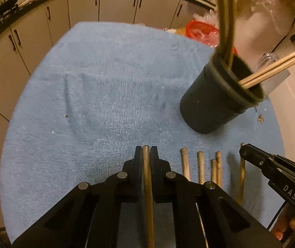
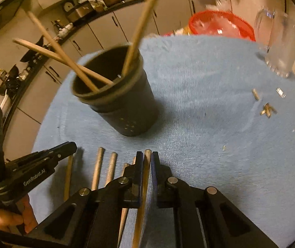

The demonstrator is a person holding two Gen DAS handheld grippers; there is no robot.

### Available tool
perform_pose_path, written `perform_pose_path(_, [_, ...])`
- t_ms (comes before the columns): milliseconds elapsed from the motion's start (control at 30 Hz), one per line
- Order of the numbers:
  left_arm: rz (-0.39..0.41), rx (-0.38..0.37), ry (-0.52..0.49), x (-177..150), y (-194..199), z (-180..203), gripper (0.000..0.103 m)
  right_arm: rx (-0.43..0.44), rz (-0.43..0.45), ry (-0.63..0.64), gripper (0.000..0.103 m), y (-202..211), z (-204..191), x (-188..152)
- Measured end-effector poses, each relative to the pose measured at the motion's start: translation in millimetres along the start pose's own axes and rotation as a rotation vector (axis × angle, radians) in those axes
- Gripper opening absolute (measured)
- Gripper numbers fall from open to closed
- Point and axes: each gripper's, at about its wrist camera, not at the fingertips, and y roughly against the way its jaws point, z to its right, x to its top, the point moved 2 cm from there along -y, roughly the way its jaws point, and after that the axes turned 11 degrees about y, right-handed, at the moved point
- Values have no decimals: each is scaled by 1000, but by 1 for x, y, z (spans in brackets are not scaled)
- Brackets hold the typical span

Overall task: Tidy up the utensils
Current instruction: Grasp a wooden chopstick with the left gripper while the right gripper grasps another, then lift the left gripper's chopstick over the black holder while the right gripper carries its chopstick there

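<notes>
Chopsticks (image 1: 185, 164) lie on the blue towel (image 1: 106, 82); my left gripper (image 1: 146, 150) and right gripper (image 2: 147, 155) each clamp one. Next, I'd judge: carry both into the black holder (image 2: 114, 95).

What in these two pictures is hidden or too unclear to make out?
- Left wrist view: the lower part of the chopstick in the left gripper runs under the gripper body and off the bottom edge.
- Right wrist view: the same for the chopstick in the right gripper.
- Both views: the black holder hides its chopsticks' lower ends.
- Right wrist view: small bits on the blue cloth are too small to identify.
</notes>
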Motion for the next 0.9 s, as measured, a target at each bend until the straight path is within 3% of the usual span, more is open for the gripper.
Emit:
perform_pose_path(267, [122,-60,-56,-6,62,14,6,28,111,41,7,51,-13,5])
perform_pose_path(900, [350,-109,-136,-16,148,51,6,52,278,127,7,135,-39,5])
